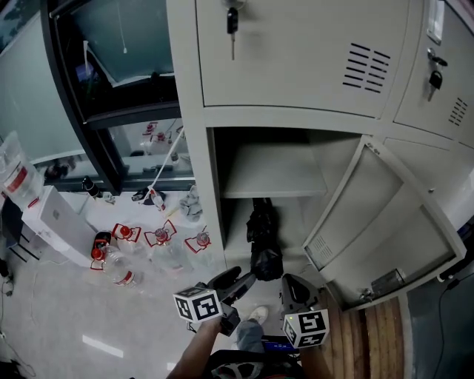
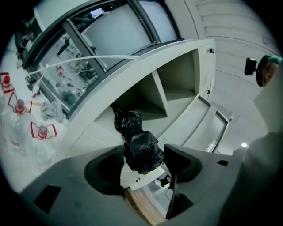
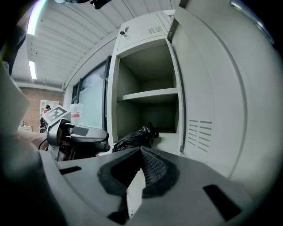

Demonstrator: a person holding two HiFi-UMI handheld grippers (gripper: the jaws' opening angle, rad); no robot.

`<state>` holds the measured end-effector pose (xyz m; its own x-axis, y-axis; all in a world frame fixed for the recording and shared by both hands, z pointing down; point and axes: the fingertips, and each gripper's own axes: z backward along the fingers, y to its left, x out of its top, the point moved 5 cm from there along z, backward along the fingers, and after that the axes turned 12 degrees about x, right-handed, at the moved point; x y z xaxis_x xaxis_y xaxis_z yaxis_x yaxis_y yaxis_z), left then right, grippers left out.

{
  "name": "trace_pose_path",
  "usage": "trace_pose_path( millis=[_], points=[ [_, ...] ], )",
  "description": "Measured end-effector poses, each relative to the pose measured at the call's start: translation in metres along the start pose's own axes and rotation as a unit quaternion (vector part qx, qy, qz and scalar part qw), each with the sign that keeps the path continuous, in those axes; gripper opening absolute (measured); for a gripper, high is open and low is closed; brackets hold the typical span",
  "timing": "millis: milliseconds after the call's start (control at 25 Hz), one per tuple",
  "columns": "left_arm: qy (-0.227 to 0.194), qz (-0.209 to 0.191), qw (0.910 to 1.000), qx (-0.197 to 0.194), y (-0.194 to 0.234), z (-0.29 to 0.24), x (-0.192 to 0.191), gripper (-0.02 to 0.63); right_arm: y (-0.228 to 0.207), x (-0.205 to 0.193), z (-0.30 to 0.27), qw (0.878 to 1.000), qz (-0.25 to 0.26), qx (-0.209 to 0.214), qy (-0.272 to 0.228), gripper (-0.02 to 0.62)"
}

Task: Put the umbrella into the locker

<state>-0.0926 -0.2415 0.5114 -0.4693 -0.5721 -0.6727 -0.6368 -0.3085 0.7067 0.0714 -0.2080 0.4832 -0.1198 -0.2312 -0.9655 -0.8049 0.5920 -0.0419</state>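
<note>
The black folded umbrella [image 1: 261, 231] lies lengthwise on the floor of the open lower locker compartment [image 1: 296, 222], with its near end sticking out over the front edge. My left gripper [image 1: 250, 278] is at that near end, its jaws closed against the umbrella [image 2: 140, 150] on both sides. My right gripper [image 1: 295, 287] hangs just right of it, in front of the locker, shut with nothing between its pads. In the right gripper view the umbrella [image 3: 135, 137] rests under the shelf [image 3: 150, 94], and the left gripper [image 3: 95, 140] is at its left.
The locker door [image 1: 385, 237] stands swung open to the right. Keys hang in the upper doors [image 1: 232, 22]. Plastic bottles with red labels [image 1: 126, 237] litter the floor at the left, beside a white box [image 1: 55, 222]. A shoe [image 1: 257, 315] shows below the grippers.
</note>
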Motion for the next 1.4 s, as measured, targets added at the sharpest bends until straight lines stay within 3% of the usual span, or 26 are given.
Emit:
trace_pose_path(
  millis=[120, 320, 640, 1400],
  points=[
    [-0.035, -0.055, 0.9975, 0.027, -0.004, 0.011, 0.007, 0.129, 0.005, 0.000, 0.003, 1.000, 0.003, 0.001, -0.003, 0.000],
    [-0.070, -0.128, 0.9859, 0.082, -0.002, 0.025, 0.011, 0.029, 0.010, 0.000, 0.009, 1.000, 0.008, -0.001, -0.005, 0.000],
    [-0.062, -0.124, 0.9850, 0.103, 0.004, 0.029, 0.009, 0.014, 0.006, 0.000, 0.019, 1.000, 0.013, -0.013, -0.004, 0.000],
    [-0.062, -0.119, 0.9858, 0.101, -0.001, 0.027, 0.010, 0.014, 0.004, 0.002, 0.024, 1.000, 0.015, -0.017, -0.008, 0.000]
  ],
)
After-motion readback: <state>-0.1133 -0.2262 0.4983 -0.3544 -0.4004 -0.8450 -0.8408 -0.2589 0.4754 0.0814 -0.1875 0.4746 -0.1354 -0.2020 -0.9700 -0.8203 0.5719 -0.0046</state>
